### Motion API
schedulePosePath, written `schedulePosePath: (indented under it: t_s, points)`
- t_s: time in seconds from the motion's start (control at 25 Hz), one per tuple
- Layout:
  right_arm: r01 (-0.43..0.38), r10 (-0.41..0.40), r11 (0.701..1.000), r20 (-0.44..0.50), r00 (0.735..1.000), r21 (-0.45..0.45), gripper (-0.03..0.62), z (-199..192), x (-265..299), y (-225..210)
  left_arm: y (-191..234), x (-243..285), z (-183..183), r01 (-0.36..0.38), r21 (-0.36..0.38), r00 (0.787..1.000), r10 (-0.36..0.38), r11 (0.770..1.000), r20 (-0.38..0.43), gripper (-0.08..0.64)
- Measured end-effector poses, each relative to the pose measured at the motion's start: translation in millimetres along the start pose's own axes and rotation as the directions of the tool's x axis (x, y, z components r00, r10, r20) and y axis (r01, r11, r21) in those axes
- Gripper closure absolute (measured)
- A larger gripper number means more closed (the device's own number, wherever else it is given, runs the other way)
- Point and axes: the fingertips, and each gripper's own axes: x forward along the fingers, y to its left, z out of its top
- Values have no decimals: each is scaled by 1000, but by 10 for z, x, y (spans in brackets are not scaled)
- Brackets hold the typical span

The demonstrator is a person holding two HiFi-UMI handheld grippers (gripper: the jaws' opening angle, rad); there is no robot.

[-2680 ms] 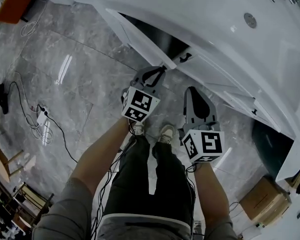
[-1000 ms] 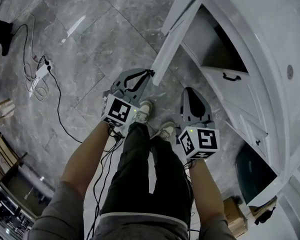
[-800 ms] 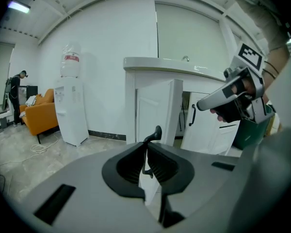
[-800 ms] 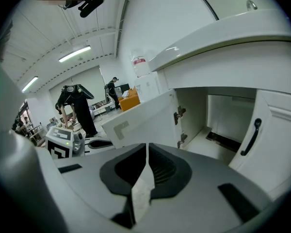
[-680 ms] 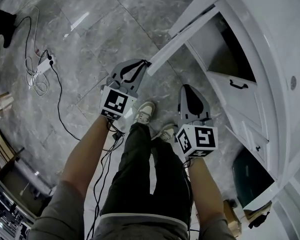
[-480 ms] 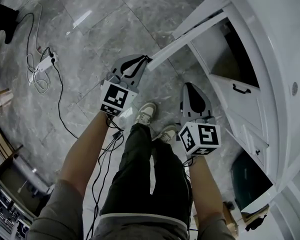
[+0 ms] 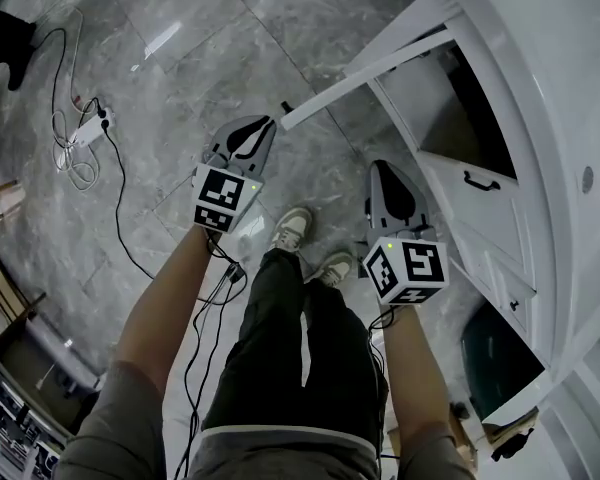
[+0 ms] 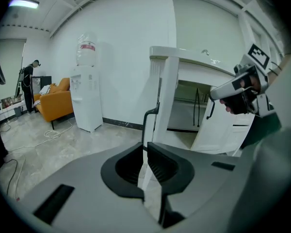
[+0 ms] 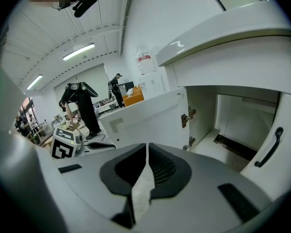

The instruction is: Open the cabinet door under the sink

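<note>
Though the left gripper [image 7: 266,123] hangs just beside its free edge, nothing grips the cabinet door [image 7: 365,68], which stands swung wide out from the left edge of the cabinet opening [image 7: 435,108] under the white sink counter [image 7: 540,38]. In the head view the door shows edge-on as a long, thin white slab reaching out over the grey marble floor [image 7: 180,78]. The left gripper view meets that same narrow edge upright, with a slim black bow handle [image 8: 149,118] on one face, just past the jaw tips. The left gripper's jaws are pressed together with nothing between them. The right gripper [image 7: 380,166] is likewise closed and empty, held in front of the opening and apart from the door. Its own view shows the door's plain white inner face, two metal hinges [image 9: 188,116] at the opening's edge and a white interior beyond. The neighbouring door [image 7: 485,203], at the right edge of the opening, carries its own black handle
</note>
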Motion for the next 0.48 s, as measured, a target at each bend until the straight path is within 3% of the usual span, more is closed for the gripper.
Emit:
schedulePosePath:
  t_s: [0.28,0.48]
  points:
    - [7,-7,1000,7,1000,-15,555,148,-220,30,-244,-300,52,19,-34,1000,-20,999,-14,529]
    - [25,-24,999,37,999,-42,555,468,-561,6,-609,-540,437,59,-22,998,-58,998,16,530]
